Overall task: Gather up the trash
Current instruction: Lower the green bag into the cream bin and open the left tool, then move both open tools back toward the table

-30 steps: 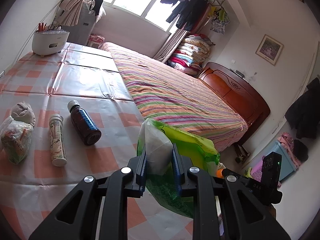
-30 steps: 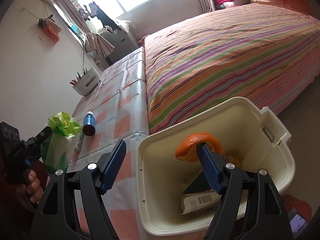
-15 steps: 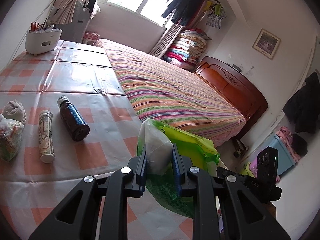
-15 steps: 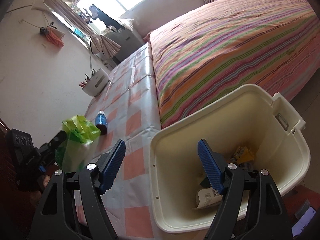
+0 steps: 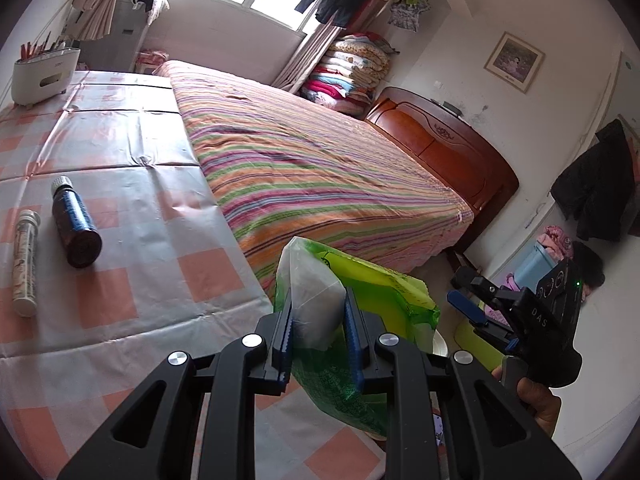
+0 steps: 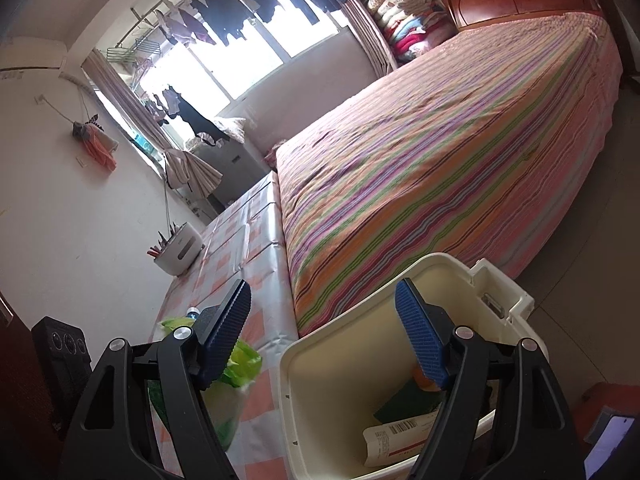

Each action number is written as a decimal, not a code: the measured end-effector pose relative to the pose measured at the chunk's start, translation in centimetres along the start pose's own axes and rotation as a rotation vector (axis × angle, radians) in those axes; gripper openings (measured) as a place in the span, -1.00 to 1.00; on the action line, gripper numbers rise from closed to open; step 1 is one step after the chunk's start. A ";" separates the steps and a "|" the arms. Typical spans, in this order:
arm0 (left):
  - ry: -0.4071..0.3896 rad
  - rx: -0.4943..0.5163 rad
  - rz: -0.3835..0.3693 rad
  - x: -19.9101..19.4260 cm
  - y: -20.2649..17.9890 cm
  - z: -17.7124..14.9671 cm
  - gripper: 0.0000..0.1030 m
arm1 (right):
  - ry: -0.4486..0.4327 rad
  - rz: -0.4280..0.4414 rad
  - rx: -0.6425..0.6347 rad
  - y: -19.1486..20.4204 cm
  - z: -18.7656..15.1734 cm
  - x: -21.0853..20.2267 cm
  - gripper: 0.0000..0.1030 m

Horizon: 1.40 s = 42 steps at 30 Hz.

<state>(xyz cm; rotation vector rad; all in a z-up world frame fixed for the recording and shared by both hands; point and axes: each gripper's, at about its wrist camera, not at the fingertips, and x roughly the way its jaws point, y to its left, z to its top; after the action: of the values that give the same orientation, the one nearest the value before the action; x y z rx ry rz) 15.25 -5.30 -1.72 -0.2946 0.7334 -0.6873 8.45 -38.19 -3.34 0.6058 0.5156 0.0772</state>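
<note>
Peel (image 6: 421, 380) dropped; two bottles (image 5: 76, 224) remain.

Bedroom, daylit. Bed (image 5: 320, 168) with striped cover and wooden headboard (image 5: 444, 148); worktop (image 5: 120, 208) in orange-checked cloth, just beside the bed. Bright window (image 6: 240, 60) with hanging laundry; folded quilts (image 5: 348, 68) stacked beside the headboard. White walls, framed picture (image 5: 514, 61).

I'm in somebody's bedroom, a lived-in home for sure: big bed with a striped bedspread (image 5: 320, 168), carved wooden headboard (image 5: 444, 148), folded quilts (image 5: 348, 68) stacked by the window, laundry (image 6: 224, 12) hanging overhead, framed picture (image 5: 514, 62) on the wall.
</note>
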 end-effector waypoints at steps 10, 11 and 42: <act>0.086 0.081 -0.049 5.1 -4.9 -0.8 -0.54 | -0.062 -0.005 0.001 0.6 0.0 -1.6 0.46; 0.093 0.086 -0.055 5.6 -5.3 -0.8 -0.48 | -0.069 -0.007 0.001 0.5 0.1 -1.9 0.46; -0.214 0.026 0.337 -11.4 8.2 0.4 0.45 | 0.089 0.101 -0.332 16.3 -6.4 6.2 0.51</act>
<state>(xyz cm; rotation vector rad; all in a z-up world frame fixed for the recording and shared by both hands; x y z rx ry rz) 13.24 8.44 0.53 -0.2098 0.5512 -0.3391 12.02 -20.10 -1.40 0.3037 0.5440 0.2813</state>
